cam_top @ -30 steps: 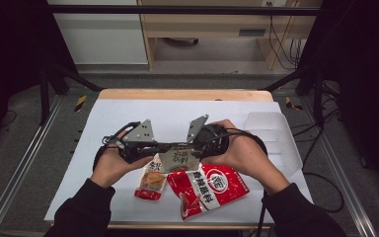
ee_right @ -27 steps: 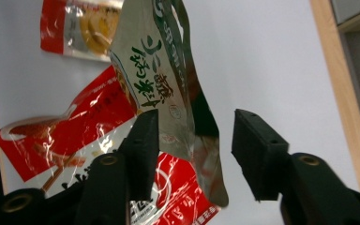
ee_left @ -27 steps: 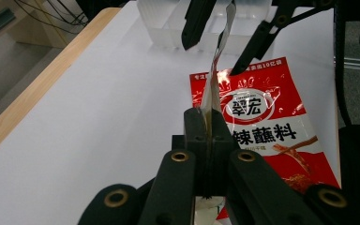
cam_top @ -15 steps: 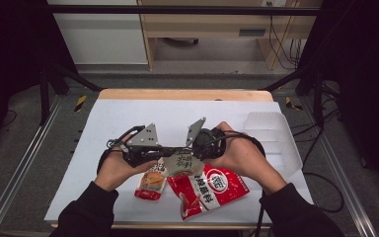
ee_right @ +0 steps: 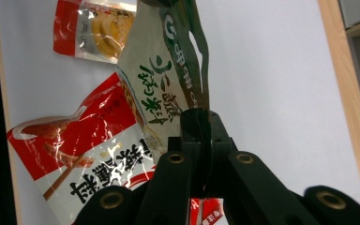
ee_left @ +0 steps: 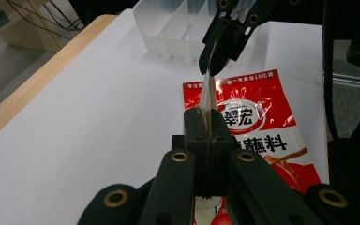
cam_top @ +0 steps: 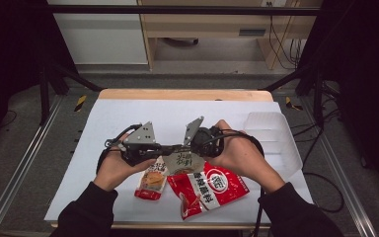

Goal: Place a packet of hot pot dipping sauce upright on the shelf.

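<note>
A white sheet point(cam_top: 128, 123) is covering a wooden-edged table point(cam_top: 185, 94), with dark floor, metal rails and a pale cabinet lying beyond it. A clear ribbed plastic tray point(cam_top: 276, 140) is sitting at the sheet's right side.

Near the table's front, the person's two hands are meeting over a small silvery sauce packet point(cam_top: 181, 161). The left gripper point(cam_top: 164, 148) is pinching one edge of it with its jaws pressed together; in the left gripper view the packet point(ee_left: 208, 96) is showing edge-on as a thin pale strip, so its print cannot be read there. The right gripper point(cam_top: 182, 146) is pinching the opposite edge, its jaws having just been closing and now clamping on the foil. In the right gripper view the packet point(ee_right: 166, 75) is hanging ahead of the jaws, its top cut off by the picture's edge and its dark lettering standing upside down.

In the high view the packet is being held just above the sheet, between the two grippers, and its upper edge is hiding behind their black jaws.

A large red seasoning bag point(cam_top: 207, 187) is lying flat below the packet, with the right hand point(cam_top: 237, 155) covering its upper right corner. A smaller red and orange packet point(cam_top: 151, 180) is lying just beside it to the left, partly under the left hand point(cam_top: 113, 168). Its small print is too blurred to make out.
</note>
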`<state>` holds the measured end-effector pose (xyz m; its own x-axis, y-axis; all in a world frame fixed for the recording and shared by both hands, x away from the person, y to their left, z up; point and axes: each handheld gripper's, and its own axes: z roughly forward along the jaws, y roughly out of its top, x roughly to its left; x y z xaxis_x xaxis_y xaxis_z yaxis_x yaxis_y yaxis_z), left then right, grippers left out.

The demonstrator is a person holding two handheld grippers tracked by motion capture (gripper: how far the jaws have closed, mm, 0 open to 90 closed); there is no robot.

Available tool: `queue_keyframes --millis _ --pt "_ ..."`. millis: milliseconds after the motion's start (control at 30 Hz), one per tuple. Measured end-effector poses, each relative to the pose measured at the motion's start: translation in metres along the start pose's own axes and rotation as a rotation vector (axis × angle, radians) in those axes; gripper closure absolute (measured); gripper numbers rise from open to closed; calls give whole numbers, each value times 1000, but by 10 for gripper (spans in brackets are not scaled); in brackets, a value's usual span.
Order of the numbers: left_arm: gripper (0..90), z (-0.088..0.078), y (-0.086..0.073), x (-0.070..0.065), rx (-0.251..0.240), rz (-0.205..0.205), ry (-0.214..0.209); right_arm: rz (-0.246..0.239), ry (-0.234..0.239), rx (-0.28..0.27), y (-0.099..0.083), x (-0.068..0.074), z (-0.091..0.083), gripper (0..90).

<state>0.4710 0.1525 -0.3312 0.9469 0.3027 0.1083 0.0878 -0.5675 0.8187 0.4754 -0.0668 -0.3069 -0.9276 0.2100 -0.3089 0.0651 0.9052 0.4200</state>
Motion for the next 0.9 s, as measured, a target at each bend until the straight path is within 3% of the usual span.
queue_keyframes --millis 200,300,333,400,433,533,567,700,733,900 --pt "886 -5 -2 3 -48 -31 11 -8 -29 -2 5 0 -5 900" --pt "635 -8 -4 6 -90 -67 47 -17 -54 4 9 -3 -13 900" --pt "635 -9 -5 7 -111 -93 56 -17 -54 4 9 -3 -13 900" --pt "453 -12 -8 8 -138 -115 80 -18 -79 13 9 -8 -18 900" --pt "453 -13 -10 8 -141 -114 97 -18 -79 13 9 -8 -18 900" --pt "303 -16 -22 8 -130 -131 160 -14 -107 9 5 -18 -27 900" --pt "274 -16 -22 8 -130 -131 160 -10 -110 8 4 -20 -29 900" --pt "251 -19 -40 9 -97 -190 192 -3 -136 8 1 -26 -37 900" --pt "222 -19 -48 11 -78 -221 205 -1 -152 8 0 -29 -42 900" --pt "174 -24 -62 15 -62 -247 241 14 -174 4 -4 -34 -52 900"
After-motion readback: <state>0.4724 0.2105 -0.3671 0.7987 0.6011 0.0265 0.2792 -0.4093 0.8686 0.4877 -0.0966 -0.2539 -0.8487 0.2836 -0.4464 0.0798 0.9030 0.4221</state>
